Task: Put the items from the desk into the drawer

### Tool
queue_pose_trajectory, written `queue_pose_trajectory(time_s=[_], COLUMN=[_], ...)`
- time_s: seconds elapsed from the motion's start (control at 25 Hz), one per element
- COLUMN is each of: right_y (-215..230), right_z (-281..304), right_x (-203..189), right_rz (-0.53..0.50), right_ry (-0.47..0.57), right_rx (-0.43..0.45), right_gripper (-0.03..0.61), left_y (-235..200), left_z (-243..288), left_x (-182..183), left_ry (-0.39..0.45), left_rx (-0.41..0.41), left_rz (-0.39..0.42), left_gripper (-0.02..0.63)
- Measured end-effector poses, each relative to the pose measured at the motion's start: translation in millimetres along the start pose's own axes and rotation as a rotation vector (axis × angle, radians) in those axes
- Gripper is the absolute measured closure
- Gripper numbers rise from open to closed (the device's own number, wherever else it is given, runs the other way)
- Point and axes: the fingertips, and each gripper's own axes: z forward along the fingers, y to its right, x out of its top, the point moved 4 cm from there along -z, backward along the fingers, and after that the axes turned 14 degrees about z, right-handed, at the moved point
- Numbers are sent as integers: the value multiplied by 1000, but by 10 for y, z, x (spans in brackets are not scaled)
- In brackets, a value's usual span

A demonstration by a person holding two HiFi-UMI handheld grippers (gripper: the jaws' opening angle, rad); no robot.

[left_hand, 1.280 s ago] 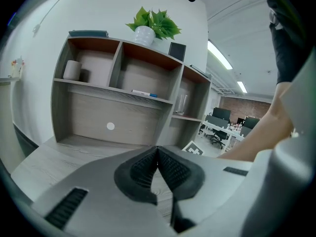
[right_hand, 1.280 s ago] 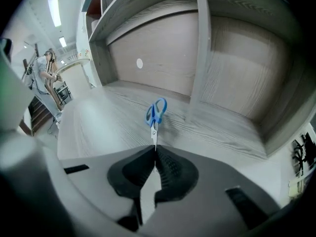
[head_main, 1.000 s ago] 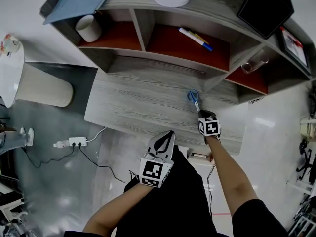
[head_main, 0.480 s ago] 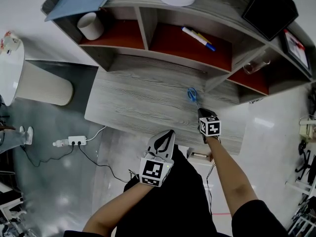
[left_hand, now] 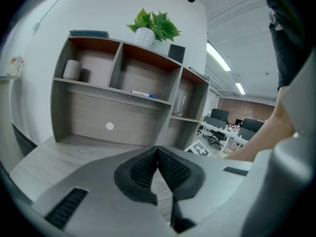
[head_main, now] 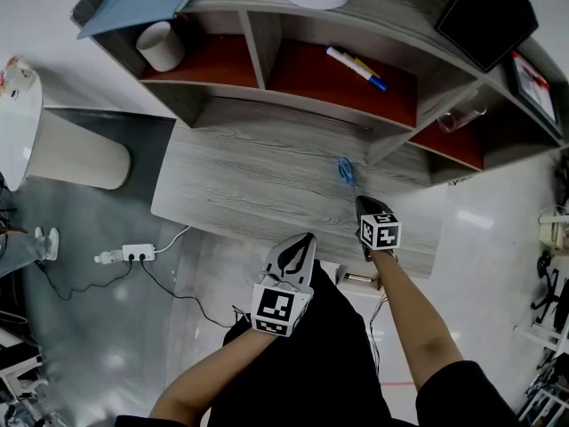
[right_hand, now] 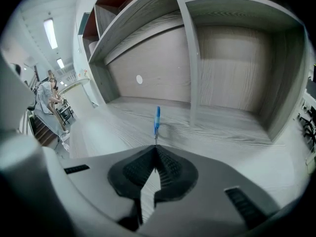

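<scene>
Grey-wood worktop (head_main: 240,176), and only a thin hold on the scissors (head_main: 346,171)

Off the worktop's near edge, the left gripper (head_main: 300,243) hangs with its jaws pressed together on nothing, so it gives no support. The right gripper (right_hand: 156,148) slants down, its jaws pinching only the metal tip of the scissors. Their blue handles point away towards the shelf unit (head_main: 267,60), and I cannot tell whether they rest on the worktop. That hold looks like the main risk. With so little blade between the pads and the heavier handle end far out, the scissors could swing down, twist or slide free when lifted. The blades might also part. Dragging them instead might snag the handles on the wood. No open drawer shows clearly, so the carry may be long for so slight a pinch.
</scene>
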Motion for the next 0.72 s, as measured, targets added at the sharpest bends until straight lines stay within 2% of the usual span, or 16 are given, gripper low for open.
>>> queue_pose_trajectory(time_s=[0.16,0.4,0.72], right_y=[-13,40,68], right_z=[-4,81,136], right_x=[-6,-185,-315], right_rz=[10,-51,-70], right_ry=[-8,-68,-98], right_rx=[9,-12,-30], right_gripper=[561,561,563], left_y=[18,29,-107], left_z=[13,-1,-71], left_x=[-19,-69,-114], left_ry=[-5,-14,-17], left_rx=[0,10,70], left_rz=[-5,-11,-39], left_gripper=[609,609,609])
